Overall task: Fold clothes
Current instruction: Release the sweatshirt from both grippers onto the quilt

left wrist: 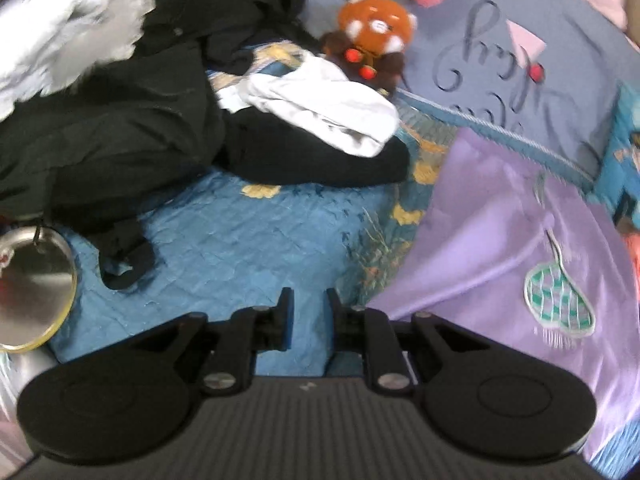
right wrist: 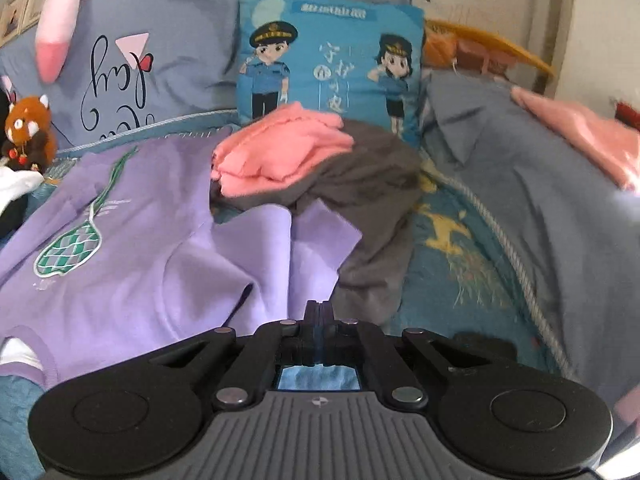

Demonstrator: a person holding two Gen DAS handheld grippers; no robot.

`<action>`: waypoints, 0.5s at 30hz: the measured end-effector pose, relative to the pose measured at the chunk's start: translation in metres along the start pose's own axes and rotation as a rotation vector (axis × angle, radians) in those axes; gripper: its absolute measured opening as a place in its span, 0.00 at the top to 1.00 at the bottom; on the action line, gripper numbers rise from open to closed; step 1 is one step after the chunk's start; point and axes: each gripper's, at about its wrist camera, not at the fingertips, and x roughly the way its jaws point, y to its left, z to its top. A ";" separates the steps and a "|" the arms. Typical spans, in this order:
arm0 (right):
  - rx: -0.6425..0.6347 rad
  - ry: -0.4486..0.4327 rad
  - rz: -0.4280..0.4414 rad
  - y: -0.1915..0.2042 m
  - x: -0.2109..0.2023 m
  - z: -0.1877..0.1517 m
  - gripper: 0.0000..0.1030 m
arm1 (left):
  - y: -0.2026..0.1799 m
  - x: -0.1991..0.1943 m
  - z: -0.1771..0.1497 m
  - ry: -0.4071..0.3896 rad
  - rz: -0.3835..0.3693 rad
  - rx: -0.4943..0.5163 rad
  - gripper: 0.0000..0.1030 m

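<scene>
The purple top (right wrist: 132, 248) is lying spread on the bed (left wrist: 240, 248), just ahead and to the left of the right gripper (right wrist: 319, 310), whose jaws are pressed together with nothing visibly between them. One flap of the top (right wrist: 304, 256) is lying folded right in front of those jaws, its edge resting against a grey garment (right wrist: 372, 216) with a pink one (right wrist: 280, 148) stacked on it. From the left gripper (left wrist: 309, 300), jaws standing narrowly apart and empty, the top is sitting just to the right, and a heap of black clothes (left wrist: 120, 128) with a white piece (left wrist: 320, 112) on it is lying well ahead to the left.

The purple cloth is looking light, soft and faintly glossy, so I'd judge it limp and a bit slippery; it will sag and slide if pinched mid-panel. Hem corners or the shoulder seams look like the safest places to take hold, one per gripper.
</scene>
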 end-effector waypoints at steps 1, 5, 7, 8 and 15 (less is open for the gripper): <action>-0.002 -0.001 0.030 0.004 -0.002 -0.002 1.00 | -0.008 -0.001 -0.004 0.011 -0.028 0.031 0.84; 0.005 -0.011 0.152 0.026 -0.008 -0.011 0.96 | -0.053 -0.011 -0.020 0.033 -0.202 0.161 0.68; 0.032 -0.021 0.161 0.032 -0.007 -0.014 0.93 | -0.078 -0.020 -0.028 0.022 -0.273 0.220 0.44; 0.044 -0.028 0.153 0.032 -0.006 -0.014 0.90 | -0.092 -0.024 -0.031 0.017 -0.308 0.255 0.40; 0.077 -0.087 0.087 0.002 0.018 0.002 0.75 | -0.188 -0.038 -0.056 0.010 -0.470 0.486 0.13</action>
